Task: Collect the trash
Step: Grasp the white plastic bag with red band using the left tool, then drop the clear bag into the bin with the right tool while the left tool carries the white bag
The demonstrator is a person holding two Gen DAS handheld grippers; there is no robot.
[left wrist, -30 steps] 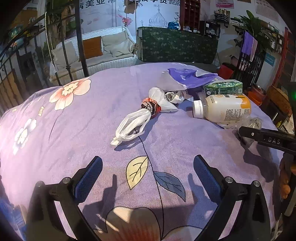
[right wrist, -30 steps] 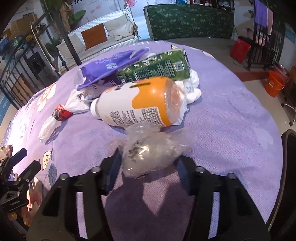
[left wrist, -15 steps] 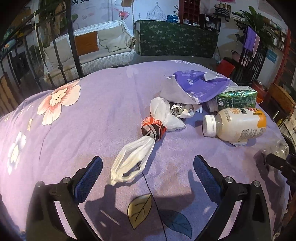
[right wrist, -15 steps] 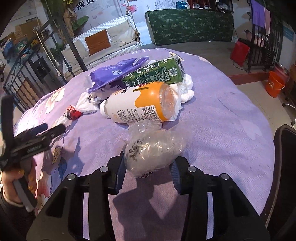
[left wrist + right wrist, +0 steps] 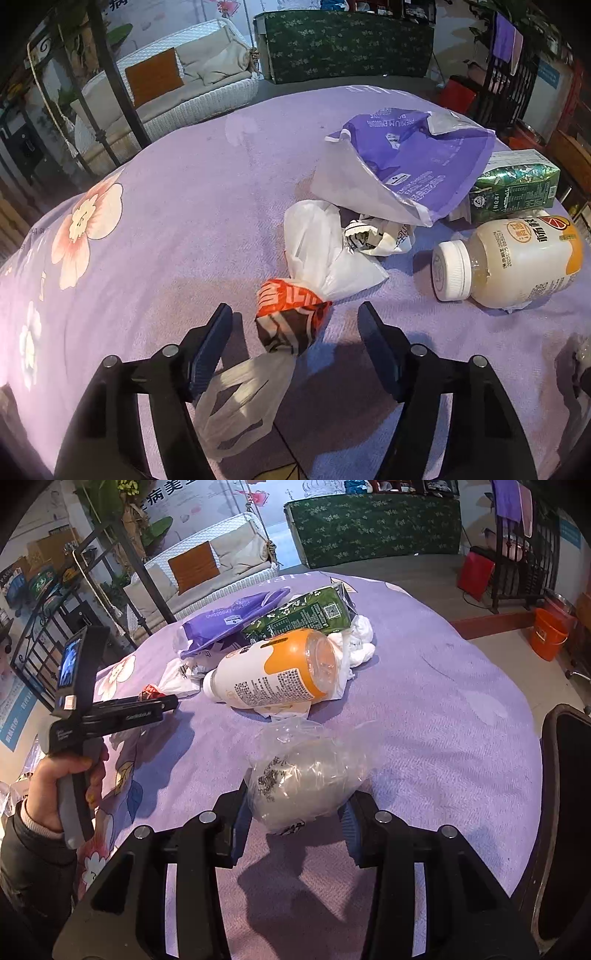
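Trash is lying in a loose cluster on the purple floral-cloth worktop [image 5: 177, 206]. Left hand-held gripper [image 5: 293, 332] is straddling the twisted white plastic bag with the red-and-brown wrapper knot [image 5: 290, 321]. Its jaws have just been closing; the knot is sitting between them, pads not yet pressing, gaps showing on both sides. The bag's long axis is running from near-left to far-right, roughly along the gripper's pointing line, so the jaws are crossing it at the narrow knot. The loose tail is trailing back under the left finger [image 5: 210, 347].

Right hand-held gripper [image 5: 295, 805] is clamping the crumpled clear plastic bag [image 5: 303, 775], both pads squeezing it, held near the worktop's front edge.

Left hand is clearly the nearer one to the twisted bag; right is already occupied.

Other items beyond the knot:
- crumpled printed paper [image 5: 376, 236], touching the bag's far lobe
- purple foil pouch [image 5: 410, 166], overlapping that paper
- green drink carton [image 5: 513, 188], just beside the pouch
- white-and-orange plastic bottle with white cap [image 5: 509, 258], on its side, to the right

Nothing is blocking the closing path. Judgement: risk is pinching the cloth if the jaws are sitting too low.
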